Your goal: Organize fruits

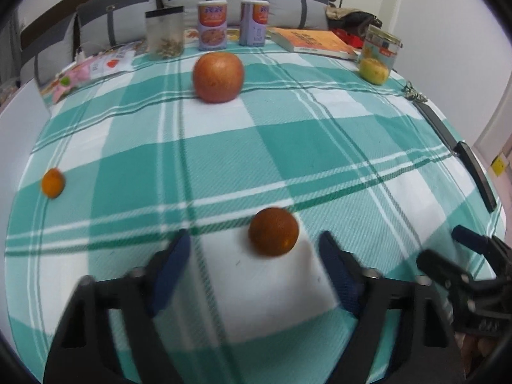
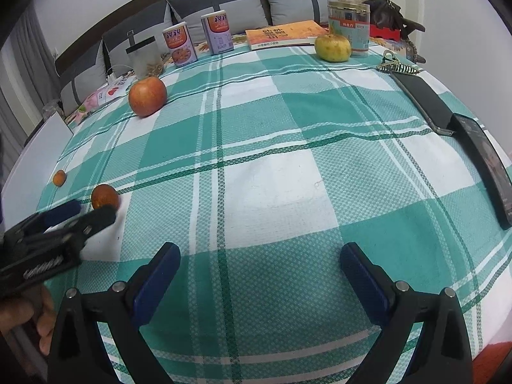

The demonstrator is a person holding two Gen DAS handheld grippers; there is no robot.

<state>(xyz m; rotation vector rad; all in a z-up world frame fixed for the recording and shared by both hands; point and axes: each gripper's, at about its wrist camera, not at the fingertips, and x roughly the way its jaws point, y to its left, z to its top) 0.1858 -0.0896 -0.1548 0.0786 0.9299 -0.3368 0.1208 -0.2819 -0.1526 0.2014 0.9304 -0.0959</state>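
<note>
A dark orange [image 1: 273, 231] lies on the green checked tablecloth [image 1: 288, 147], just ahead of my open left gripper [image 1: 254, 240], between its fingertips but not held. It also shows in the right wrist view [image 2: 104, 196]. A red apple [image 1: 218, 76] [image 2: 147, 96] sits farther back. A small orange [image 1: 52, 182] [image 2: 59, 178] lies near the left edge. A yellow-green fruit [image 1: 375, 70] [image 2: 332, 48] rests at the back right against a tin. My right gripper [image 2: 259, 254] is open and empty over the cloth; it also appears in the left wrist view [image 1: 448, 249].
Two labelled cans [image 1: 212, 25] [image 1: 254, 22], a clear jar [image 1: 164, 33], an orange book [image 1: 313, 43] and a tin [image 1: 382, 46] line the back. Two dark phones [image 2: 422, 102] [image 2: 486, 163] and a hair clip [image 2: 398, 67] lie along the right edge. Grey cushions stand behind.
</note>
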